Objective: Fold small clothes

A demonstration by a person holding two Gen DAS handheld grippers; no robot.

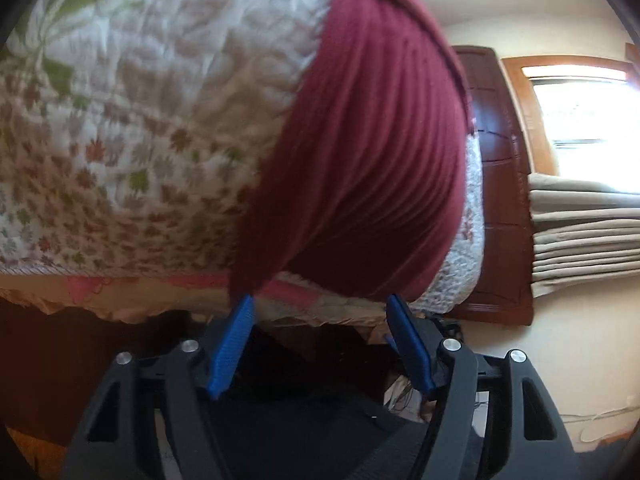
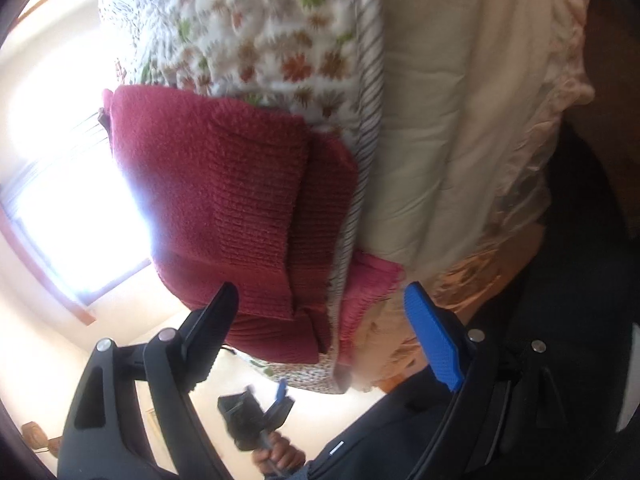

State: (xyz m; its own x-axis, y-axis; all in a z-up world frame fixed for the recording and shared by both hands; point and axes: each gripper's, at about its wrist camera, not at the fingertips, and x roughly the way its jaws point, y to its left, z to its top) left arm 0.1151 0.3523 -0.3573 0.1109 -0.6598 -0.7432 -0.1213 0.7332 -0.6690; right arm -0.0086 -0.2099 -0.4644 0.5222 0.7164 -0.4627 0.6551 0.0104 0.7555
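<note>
Maroon ribbed knit sweater (image 1: 360,160) lies folded on the leaf-print quilt (image 1: 140,120) at the bed's edge, at twelve o'clock from both grippers. Left gripper (image 1: 320,304) and right gripper (image 2: 320,300) gape wide, gripping nothing, tips just short of the fuzzy cloth.

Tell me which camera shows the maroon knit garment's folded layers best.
The right wrist view: the maroon garment lies there nearly whole on the quilt, its overlapping layers showing. The left wrist view shows only one ribbed, blurred face, no layers.
</note>
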